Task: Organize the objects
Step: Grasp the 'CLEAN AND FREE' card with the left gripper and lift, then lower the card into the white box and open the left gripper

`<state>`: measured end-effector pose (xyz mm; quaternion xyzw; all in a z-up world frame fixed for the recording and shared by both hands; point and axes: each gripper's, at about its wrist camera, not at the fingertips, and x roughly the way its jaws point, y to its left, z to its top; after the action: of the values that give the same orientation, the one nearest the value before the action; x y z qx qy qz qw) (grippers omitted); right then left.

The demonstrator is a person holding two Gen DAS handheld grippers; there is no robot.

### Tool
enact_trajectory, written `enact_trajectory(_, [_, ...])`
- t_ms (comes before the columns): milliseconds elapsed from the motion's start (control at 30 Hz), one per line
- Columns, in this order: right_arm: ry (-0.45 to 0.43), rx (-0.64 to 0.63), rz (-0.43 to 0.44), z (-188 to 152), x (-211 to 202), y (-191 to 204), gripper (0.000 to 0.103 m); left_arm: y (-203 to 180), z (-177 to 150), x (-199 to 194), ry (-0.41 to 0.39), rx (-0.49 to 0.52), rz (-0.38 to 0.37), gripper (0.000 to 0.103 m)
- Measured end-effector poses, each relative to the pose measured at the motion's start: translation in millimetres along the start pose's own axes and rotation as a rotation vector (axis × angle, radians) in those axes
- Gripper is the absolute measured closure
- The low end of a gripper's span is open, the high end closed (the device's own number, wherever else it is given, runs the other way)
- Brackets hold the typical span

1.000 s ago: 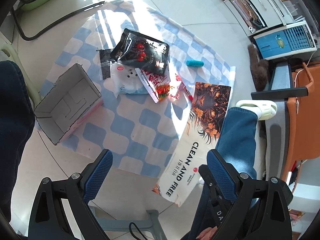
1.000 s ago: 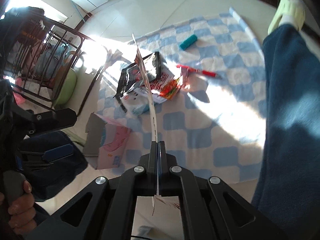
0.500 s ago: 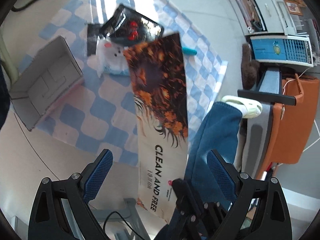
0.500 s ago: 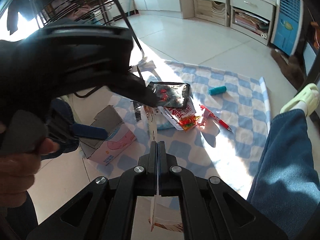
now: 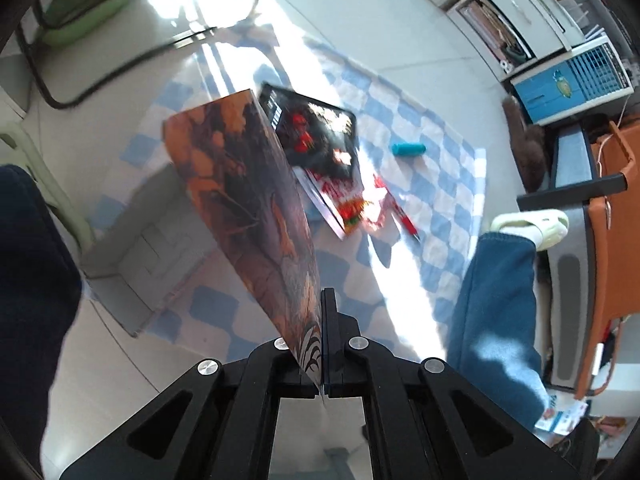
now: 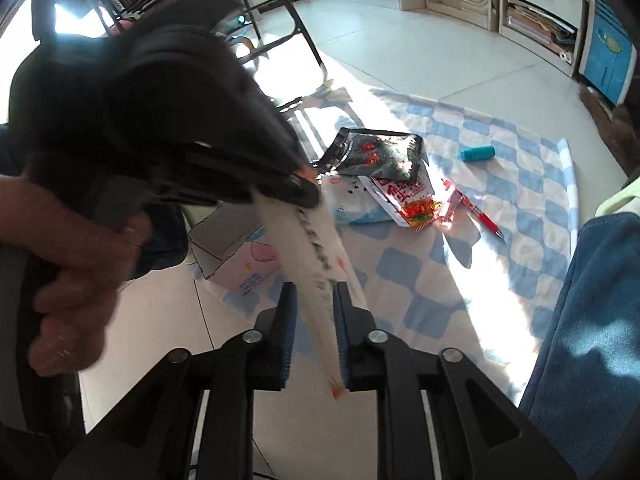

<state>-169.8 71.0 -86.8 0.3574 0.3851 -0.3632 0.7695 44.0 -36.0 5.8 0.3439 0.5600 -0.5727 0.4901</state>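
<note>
Fingers of left gripper (image 5: pixel 321 312) clamp the flat packet (image 5: pixel 256 200); right gripper (image 6: pixel 314 320) fingers just parted around it.

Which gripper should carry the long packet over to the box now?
Left. The left gripper is shut on the packet, with the open box just beyond it. The right gripper has just been opening, its pads off the packet.

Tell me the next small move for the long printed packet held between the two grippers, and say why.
Probably draw the right gripper back: its jaws have just been opening and stand off the packet, which the left gripper now pinches shut, over the open box.
</note>
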Motion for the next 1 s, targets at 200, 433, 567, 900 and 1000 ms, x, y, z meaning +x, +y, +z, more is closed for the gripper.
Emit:
enact_trajectory(200, [0.094, 0.191, 0.008, 0.4, 24.1, -35.6, 0.078, 49.1, 6.7, -55.4, -0.21, -0.098, 0.08, 0.103])
enact_trajectory(433, [0.142, 0.246, 0.005, -3.3, 37.4, -48.2, 0.078, 59.8, 22.6, -66.4, -0.314, -0.048, 0.149, 0.103])
enact_trajectory(567, [0.163, 0.236, -0.001, -5.2, 43.1, -46.8, 0.078, 51.3, 15.3, -39.7, -0.301, 0.052, 0.195, 0.103])
enact_trajectory(900, [0.21, 0.293, -0.037, -11.8, 54.3, -60.9, 0.065, 61.3, -13.6, 91.7, 0.107, 0.105, 0.24, 0.1])
enact_trajectory(1000, [0.227, 0.328, -0.052, -13.5, 58.4, -67.7, 0.06, 64.9, 3.5, 113.5, 0.188, 0.071, 0.231, 0.057])
